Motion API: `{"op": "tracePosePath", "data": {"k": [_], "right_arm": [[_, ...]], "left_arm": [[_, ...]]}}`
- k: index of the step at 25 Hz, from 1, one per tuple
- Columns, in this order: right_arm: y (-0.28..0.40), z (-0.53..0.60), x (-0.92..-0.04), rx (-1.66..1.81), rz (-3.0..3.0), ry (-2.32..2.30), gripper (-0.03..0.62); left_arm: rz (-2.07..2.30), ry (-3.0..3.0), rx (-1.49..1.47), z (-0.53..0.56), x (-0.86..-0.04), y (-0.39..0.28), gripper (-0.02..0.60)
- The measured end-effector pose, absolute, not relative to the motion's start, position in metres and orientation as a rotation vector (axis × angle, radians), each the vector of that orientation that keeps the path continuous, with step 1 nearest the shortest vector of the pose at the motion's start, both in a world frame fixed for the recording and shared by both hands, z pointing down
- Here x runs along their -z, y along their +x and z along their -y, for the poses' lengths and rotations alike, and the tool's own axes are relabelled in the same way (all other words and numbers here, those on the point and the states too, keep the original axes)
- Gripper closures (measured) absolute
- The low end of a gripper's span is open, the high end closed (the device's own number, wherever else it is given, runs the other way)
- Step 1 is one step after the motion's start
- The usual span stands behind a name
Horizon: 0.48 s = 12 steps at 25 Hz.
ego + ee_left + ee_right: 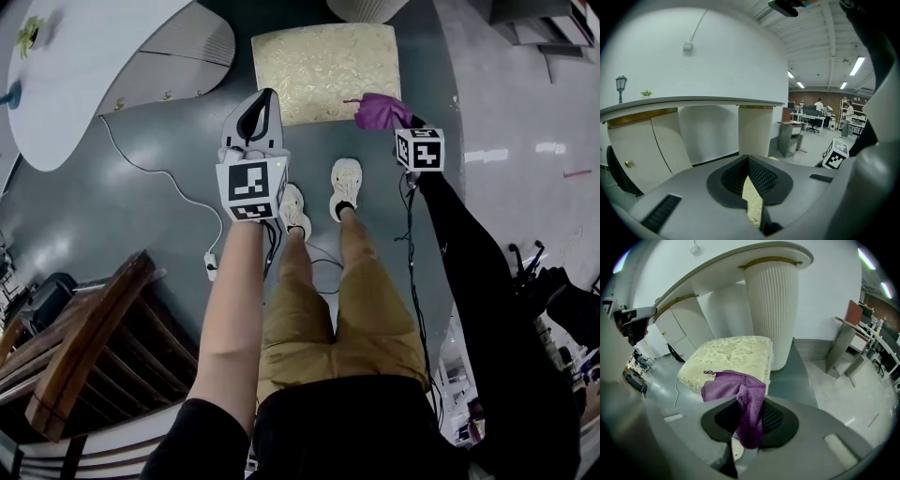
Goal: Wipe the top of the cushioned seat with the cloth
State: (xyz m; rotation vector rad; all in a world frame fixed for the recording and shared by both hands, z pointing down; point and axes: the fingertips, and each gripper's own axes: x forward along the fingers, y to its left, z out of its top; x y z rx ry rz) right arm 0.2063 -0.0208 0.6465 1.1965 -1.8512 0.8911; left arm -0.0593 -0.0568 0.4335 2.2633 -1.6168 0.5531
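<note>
one cushioned seat [323, 70], one purple cloth [380, 111], two grippers. right gripper [750, 427] clamped on cloth, arm outstretched over seat's near right corner. left gripper [261, 103] jaws pressed together, empty, forearm extended toward seat's near left corner.

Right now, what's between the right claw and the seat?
Only the purple cloth. The right claw is shut on it, and its loose end spreads over the seat's near corner. The right gripper view shows this best.
</note>
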Motion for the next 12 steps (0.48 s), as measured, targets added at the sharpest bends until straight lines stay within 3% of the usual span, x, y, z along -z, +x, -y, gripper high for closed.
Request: {"op": "tracePosePath", "data": {"k": [12], "right_arm": [[0.316, 0.031, -0.655, -0.837, 1.682, 1.263, 0.514]], "left_arm": [[1.625, 2.289, -0.565, 0.090, -0.434, -0.024, 0.574]]}}
